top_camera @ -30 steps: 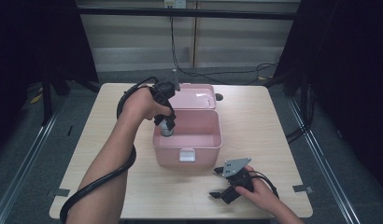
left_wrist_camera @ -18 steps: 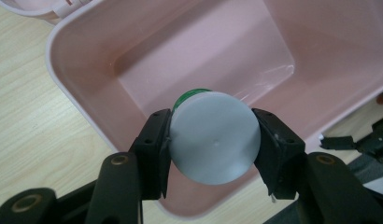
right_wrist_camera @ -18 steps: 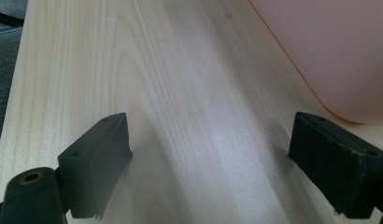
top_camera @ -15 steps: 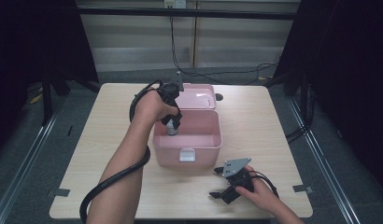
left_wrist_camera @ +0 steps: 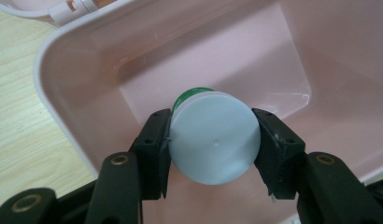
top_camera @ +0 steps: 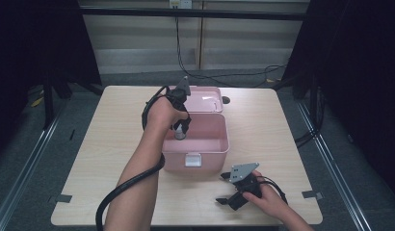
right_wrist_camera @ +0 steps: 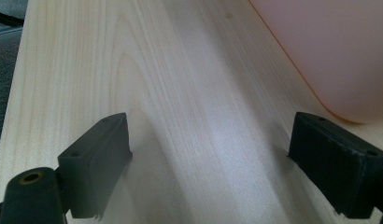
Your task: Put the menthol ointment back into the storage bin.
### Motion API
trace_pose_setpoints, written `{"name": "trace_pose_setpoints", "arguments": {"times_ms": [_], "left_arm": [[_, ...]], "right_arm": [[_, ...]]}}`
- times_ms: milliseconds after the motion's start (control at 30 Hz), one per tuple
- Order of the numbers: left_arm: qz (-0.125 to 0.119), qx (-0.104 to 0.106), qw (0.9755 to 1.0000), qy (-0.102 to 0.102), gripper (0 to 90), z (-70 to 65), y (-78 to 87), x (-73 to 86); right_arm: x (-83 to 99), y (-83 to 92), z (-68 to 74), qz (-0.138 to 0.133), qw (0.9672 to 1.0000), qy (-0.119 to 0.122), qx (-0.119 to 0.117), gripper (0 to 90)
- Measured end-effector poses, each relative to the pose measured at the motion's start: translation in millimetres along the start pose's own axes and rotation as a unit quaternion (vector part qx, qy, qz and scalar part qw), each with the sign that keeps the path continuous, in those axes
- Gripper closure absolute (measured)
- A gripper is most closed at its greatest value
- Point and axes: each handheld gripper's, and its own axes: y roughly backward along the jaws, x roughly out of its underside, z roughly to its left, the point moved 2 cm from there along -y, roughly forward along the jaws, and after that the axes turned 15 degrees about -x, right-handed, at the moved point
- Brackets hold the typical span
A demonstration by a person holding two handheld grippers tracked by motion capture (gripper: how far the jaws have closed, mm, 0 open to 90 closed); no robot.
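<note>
A pink plastic box (top_camera: 219, 144) stands open in the middle of the table, its lid (top_camera: 207, 98) folded back behind it. My left gripper (top_camera: 180, 132) points down into the box and is shut on a small bottle with a white cap and a green band (left_wrist_camera: 213, 136). In the left gripper view the bottle hangs over the box's pink floor (left_wrist_camera: 255, 70), gripped on both sides of the cap. My right gripper (top_camera: 228, 188) rests on the table in front of the box, at the right, jaws open with bare wood (right_wrist_camera: 203, 140) between them.
The box's front latch (top_camera: 192, 159) faces the person. A corner of the pink box (right_wrist_camera: 329, 51) lies just ahead of the right gripper. A thick black cable (top_camera: 123, 190) trails along the left forearm. The light wooden table (top_camera: 113, 139) has free room on both sides of the box.
My left gripper has carried the bottle from the box's left rim over and down into the box. The right gripper has stayed put.
</note>
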Motion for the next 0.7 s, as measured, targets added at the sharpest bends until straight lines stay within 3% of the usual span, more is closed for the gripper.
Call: {"name": "trace_pose_setpoints", "arguments": {"times_ms": [700], "left_arm": [[0.001, -0.013, 0.9987, 0.05, 50.4, 4.6, -34.0, -9.6]], "right_arm": [[0.0, 0.0, 0.1, 0.0, 1.0, -0.001, 0.0, 11.9]]}}
